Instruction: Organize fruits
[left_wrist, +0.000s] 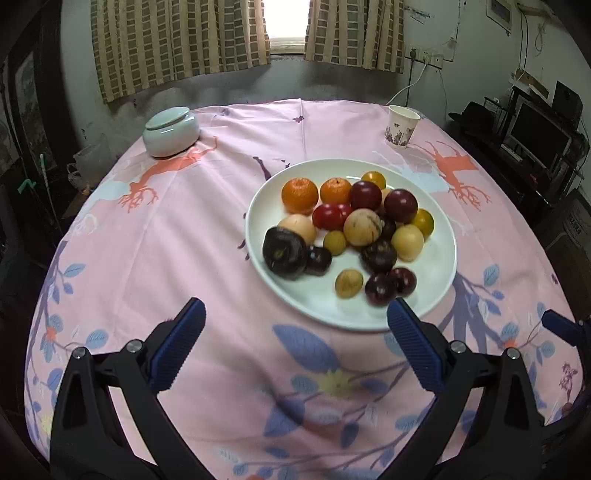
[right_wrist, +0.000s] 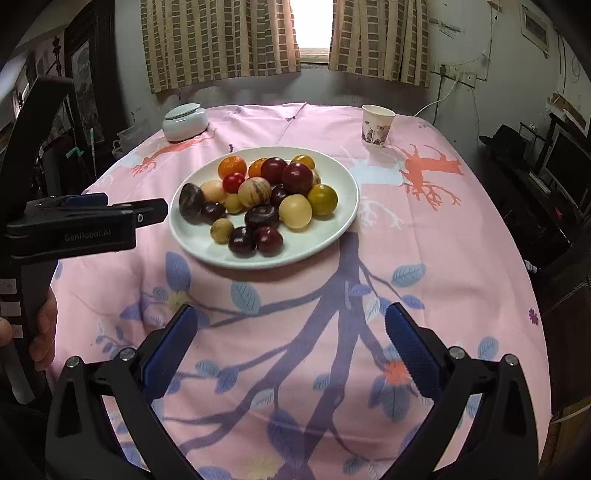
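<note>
A white plate (left_wrist: 439, 266) on the pink tablecloth holds several fruits: two oranges (left_wrist: 299, 195), dark plums (left_wrist: 284, 256), red and yellow round fruits and pale ones. The plate also shows in the right wrist view (right_wrist: 343, 206). My left gripper (left_wrist: 295, 317) is open and empty just in front of the plate's near rim. My right gripper (right_wrist: 290, 319) is open and empty, farther back from the plate. The left gripper's body (right_wrist: 85, 221) shows from the side at the left of the right wrist view.
A pale green lidded jar (left_wrist: 171, 132) stands at the far left of the table and a paper cup (left_wrist: 402, 125) at the far right. Curtains and a window lie behind. Dark furniture and a monitor (left_wrist: 535, 136) stand to the right.
</note>
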